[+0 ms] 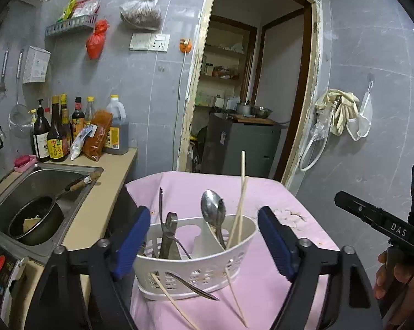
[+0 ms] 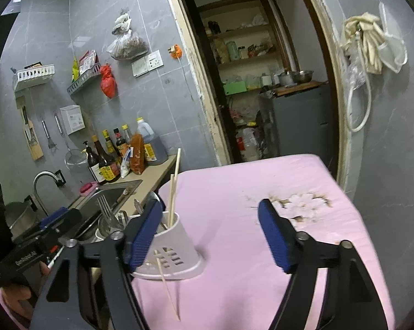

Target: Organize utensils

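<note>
Utensil caddy [image 1: 195,250], white plastic, sitting on the pink cloth [image 1: 262,288] right between the left gripper [image 1: 204,243] fingers, which stand wide apart and touch nothing. Loose chopsticks [image 1: 235,294] lying on the cloth in front of it. Inside: spoon [image 1: 213,211], pliers [image 1: 168,233], upright chopsticks [image 1: 242,200]. Right gripper [image 2: 211,235] fingers also spread, nothing between them, caddy just at the left finger. Further left, sink [image 1: 69,189] with a pan [image 1: 36,220], sauce bottles [image 1: 58,134] on the counter [image 1: 102,195] behind.
</note>
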A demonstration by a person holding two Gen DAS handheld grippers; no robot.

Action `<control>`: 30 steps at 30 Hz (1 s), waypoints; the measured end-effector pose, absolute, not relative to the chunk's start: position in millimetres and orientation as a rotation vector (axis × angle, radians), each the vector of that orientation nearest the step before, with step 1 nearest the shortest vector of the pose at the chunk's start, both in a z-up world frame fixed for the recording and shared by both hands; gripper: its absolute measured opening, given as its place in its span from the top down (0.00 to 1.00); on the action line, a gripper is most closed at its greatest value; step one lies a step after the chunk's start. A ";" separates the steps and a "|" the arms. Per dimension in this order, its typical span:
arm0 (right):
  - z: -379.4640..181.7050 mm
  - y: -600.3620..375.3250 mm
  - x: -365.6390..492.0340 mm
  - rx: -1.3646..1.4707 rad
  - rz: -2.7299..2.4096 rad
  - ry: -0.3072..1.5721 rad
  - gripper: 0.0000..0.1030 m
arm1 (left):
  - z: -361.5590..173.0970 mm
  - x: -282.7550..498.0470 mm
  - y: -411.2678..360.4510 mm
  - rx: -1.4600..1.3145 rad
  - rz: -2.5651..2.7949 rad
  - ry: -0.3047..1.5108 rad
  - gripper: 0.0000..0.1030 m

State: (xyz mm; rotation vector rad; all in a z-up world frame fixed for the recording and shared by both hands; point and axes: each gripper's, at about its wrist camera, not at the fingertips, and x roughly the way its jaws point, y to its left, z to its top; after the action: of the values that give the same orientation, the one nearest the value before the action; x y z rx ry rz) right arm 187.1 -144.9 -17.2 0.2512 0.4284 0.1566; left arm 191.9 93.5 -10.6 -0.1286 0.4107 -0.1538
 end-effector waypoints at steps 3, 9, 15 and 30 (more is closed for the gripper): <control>-11.1 -153.5 168.5 0.232 0.143 0.413 0.20 | -7.3 175.1 86.6 -0.129 -0.145 0.392 0.10; -3.1 -173.9 127.3 0.224 0.126 0.396 0.09 | -3.6 137.1 66.5 -0.113 -0.123 0.367 0.02; 0.8 -192.4 86.3 0.201 0.101 0.374 0.01 | -3.4 99.7 49.0 -0.118 -0.102 0.353 0.01; -14.4 -215.9 12.7 0.184 0.066 0.380 0.01 | -20.7 28.3 23.3 -0.112 -0.041 0.380 0.01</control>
State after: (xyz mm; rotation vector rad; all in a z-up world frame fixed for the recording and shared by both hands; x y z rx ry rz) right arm 12.7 -215.9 -14.4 0.1845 0.3797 0.0661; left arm 28.3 23.3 -20.7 -0.1123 0.3798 -0.0406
